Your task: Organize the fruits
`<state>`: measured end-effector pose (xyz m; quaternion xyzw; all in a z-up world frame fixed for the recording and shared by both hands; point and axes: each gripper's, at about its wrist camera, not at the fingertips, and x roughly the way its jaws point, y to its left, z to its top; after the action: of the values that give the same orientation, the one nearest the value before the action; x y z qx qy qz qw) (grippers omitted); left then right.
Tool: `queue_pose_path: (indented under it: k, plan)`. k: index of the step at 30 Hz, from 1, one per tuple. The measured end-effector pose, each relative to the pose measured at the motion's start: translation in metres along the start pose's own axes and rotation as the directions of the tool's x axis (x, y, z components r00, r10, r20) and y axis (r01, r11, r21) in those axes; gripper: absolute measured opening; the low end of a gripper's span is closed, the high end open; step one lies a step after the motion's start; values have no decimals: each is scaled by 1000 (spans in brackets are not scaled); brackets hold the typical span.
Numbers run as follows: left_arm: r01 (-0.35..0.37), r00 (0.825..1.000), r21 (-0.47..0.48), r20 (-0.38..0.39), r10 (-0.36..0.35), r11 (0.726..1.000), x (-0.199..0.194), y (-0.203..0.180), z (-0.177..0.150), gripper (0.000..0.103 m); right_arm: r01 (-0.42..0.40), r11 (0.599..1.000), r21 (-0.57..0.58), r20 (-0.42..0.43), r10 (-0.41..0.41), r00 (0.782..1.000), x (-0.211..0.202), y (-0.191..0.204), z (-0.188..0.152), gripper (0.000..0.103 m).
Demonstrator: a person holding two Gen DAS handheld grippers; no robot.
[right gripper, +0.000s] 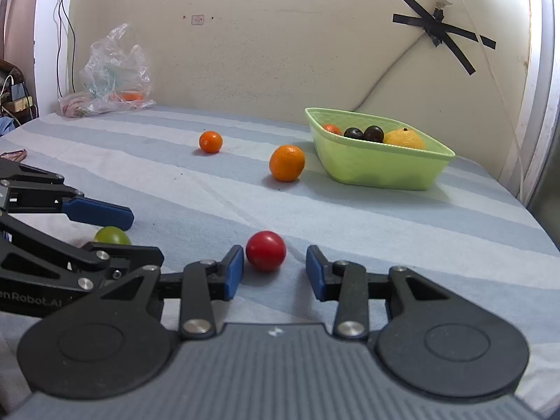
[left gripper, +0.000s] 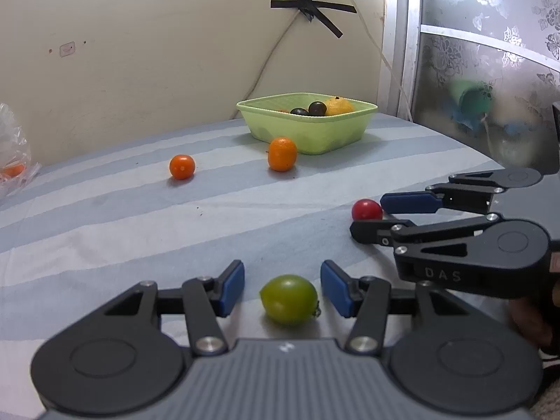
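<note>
While both grippers sit low over a striped cloth [left gripper: 105, 231], the left gripper [left gripper: 282, 288] has its blue fingers [left gripper: 231, 287] spread, with a green fruit [left gripper: 289, 299] lying on the cloth between them, touching neither pad. The right gripper [right gripper: 274, 273] is also spread wide; a red fruit [right gripper: 266, 251] lies at its fingertips, just beside the left pad, with a clear gap to the right one. The two grippers are side by side, near each other. Farther out on the cloth lie a small orange [left gripper: 182, 166] and a larger orange [left gripper: 282, 153], the latter just beside a green basket [left gripper: 315, 133] near the wall. The basket holds two dark fruits [right gripper: 365, 133], a yellow fruit [right gripper: 404, 139] and a small reddish one. A crumpled plastic bag [right gripper: 112, 73] sits at the far left against the wall.
</note>
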<state>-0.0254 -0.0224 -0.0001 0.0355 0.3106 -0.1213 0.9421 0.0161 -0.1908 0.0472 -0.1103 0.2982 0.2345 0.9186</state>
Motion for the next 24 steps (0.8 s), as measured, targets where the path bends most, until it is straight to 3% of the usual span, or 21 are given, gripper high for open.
queue_pose_path:
  k: [24]
  plan:
    - [49, 999, -28, 24, -48, 998, -3, 6, -3, 53, 12, 1000, -12, 2, -12, 1000, 0, 3, 0, 43]
